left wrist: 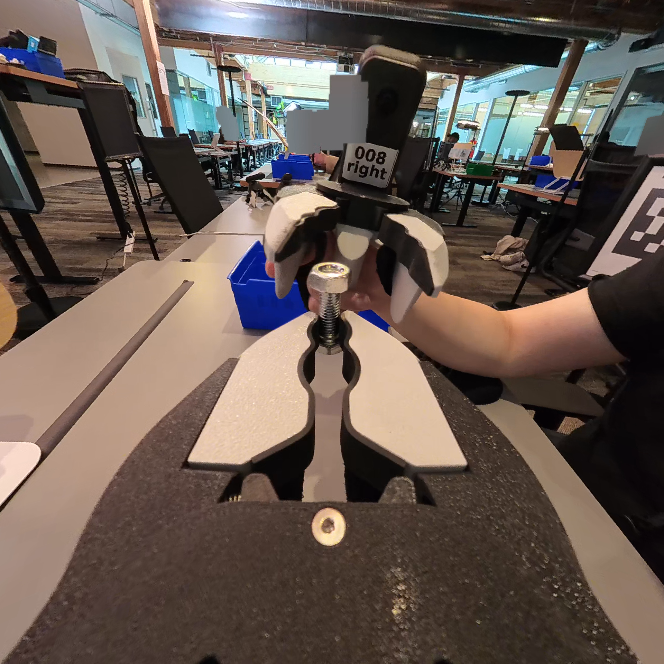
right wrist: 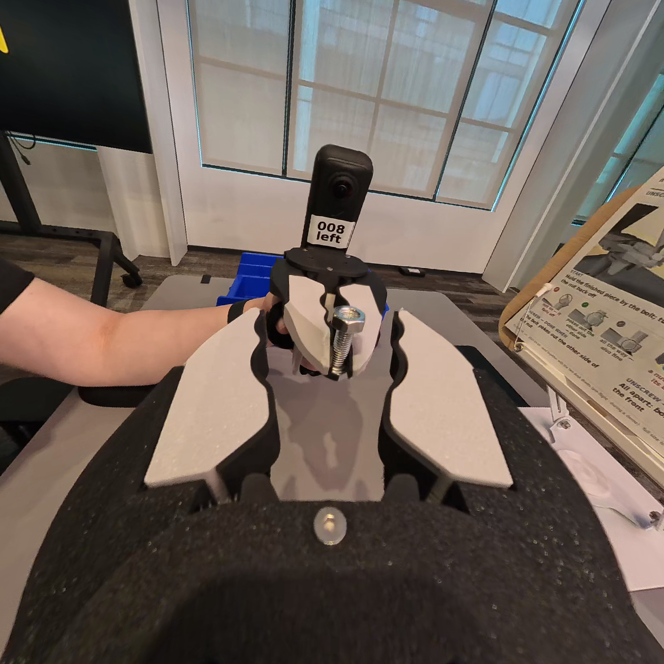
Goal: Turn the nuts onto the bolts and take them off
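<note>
A steel bolt [left wrist: 328, 316] stands upright with a hex nut [left wrist: 328, 280] on its top end. My left gripper [left wrist: 328, 325] is shut on the bolt's shank just above its head. My right gripper [left wrist: 346, 298] hangs open just behind and above the nut, a finger on each side, not touching it. In the right wrist view my right gripper [right wrist: 328, 316] is open wide. The nut [right wrist: 347, 319] and bolt [right wrist: 339, 350] sit just beyond its fingertips, held by the left gripper [right wrist: 337, 373]. A person's hand holds each gripper.
A blue bin [left wrist: 258, 291] stands on the grey table [left wrist: 107, 341] behind the grippers; it also shows in the right wrist view [right wrist: 248, 276]. An instruction sheet on a board [right wrist: 593, 323] leans at the right, with white paper [right wrist: 575, 485] below it. Left and right tips are no more than a few centimetres apart.
</note>
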`<state>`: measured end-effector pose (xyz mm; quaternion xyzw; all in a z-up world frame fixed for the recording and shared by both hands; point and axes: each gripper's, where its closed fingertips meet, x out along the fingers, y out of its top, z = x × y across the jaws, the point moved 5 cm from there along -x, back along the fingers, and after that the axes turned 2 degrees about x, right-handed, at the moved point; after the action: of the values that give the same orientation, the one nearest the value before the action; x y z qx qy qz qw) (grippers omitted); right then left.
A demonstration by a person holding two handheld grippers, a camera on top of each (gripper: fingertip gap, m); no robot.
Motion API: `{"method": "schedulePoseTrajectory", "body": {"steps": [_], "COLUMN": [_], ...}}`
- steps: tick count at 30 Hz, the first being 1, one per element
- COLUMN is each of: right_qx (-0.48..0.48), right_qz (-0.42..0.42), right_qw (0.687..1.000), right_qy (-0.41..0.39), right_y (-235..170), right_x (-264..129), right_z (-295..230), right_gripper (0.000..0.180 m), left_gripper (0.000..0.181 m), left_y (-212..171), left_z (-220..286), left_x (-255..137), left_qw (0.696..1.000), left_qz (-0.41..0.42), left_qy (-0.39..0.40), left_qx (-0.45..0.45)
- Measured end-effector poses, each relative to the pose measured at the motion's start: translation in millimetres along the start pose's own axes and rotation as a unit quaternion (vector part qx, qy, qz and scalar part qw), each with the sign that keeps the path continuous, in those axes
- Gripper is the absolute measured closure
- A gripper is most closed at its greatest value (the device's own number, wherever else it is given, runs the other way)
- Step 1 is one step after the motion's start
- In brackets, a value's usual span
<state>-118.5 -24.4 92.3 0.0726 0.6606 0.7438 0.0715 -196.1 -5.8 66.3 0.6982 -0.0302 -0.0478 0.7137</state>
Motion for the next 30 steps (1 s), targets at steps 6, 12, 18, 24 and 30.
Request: {"method": "schedulePoseTrajectory", "body": {"steps": [6, 12, 18, 24, 30], "right_qx": [-0.014, -0.007, 0.002, -0.012, -0.019], "right_qz": [-0.031, -0.029, -0.018, -0.034, -0.034], "right_qw": [0.999, 0.999, 1.000, 0.999, 0.999], "right_qy": [0.022, 0.020, 0.009, 0.016, 0.006], "right_y": [-8, -5, -6, -7, -5], "right_x": [12, 2, 7, 9, 1], "right_z": [-9, -9, -6, -11, -10], "right_gripper": [0.114, 0.115, 0.109, 0.108, 0.110], "left_gripper": [0.172, 0.172, 0.172, 0.172, 0.172], "left_y": [-2, -1, -3, -2, -2], "left_z": [0, -3, 2, -2, 0], "left_x": [2, -3, 4, 1, 2], "left_qw": [1.000, 1.000, 1.000, 1.000, 1.000], "left_qz": [-0.006, -0.001, -0.014, -0.007, -0.008], "left_qy": [0.003, 0.009, -0.004, 0.007, -0.001], "left_qx": [0.002, -0.002, 0.002, 0.001, -0.001]}}
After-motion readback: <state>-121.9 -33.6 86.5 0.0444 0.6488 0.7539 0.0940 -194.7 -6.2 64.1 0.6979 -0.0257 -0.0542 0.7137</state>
